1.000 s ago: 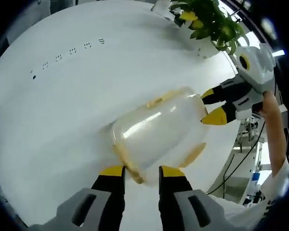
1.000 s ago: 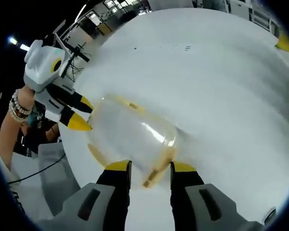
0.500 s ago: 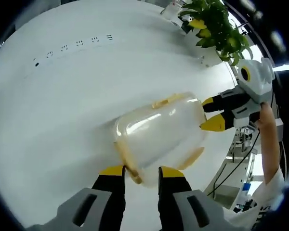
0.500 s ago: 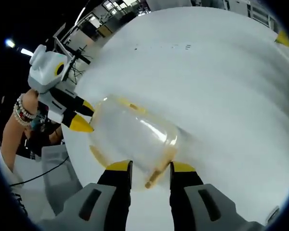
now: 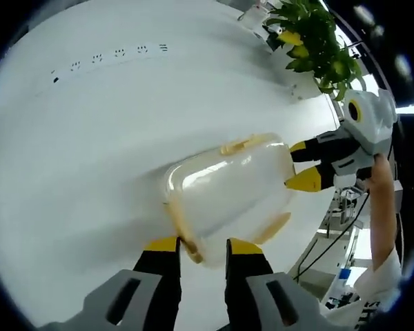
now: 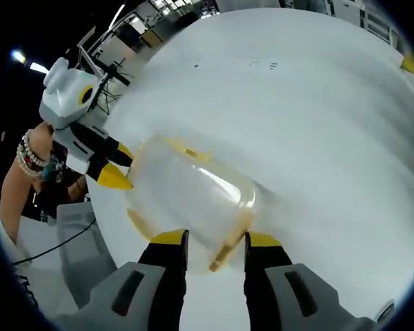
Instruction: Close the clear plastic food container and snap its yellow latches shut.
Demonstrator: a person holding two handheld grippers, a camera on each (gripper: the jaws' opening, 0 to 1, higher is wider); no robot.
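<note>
Left gripper view showed our left tool (image 5: 193, 247) with its two yellow-tipped jaws set narrow, one on each side of the near end latch (image 5: 186, 234) of the clear plastic food container (image 5: 224, 186); whether they truly pressed it we could not tell. The container lay on the white table (image 5: 90, 138) just ahead of this tool, with its lid on. At the far end of the container the right tool (image 5: 310, 165) met the opposite end, its yellow tips touching or almost touching the plastic. A green plant (image 5: 314, 41) stood well beyond it.

Right gripper view gave the mirror picture: the right tool (image 6: 214, 246) had its jaws narrow around a yellow end latch (image 6: 224, 252), and the left tool (image 6: 110, 169) was at the far end.

We judged that the side latches were not yet all snapped. The risk was that the light container slides or tips on the smooth table if one tool pushes harder than the other. A latch could also slip out from between the jaws, because the grip on it looked shallow.
</note>
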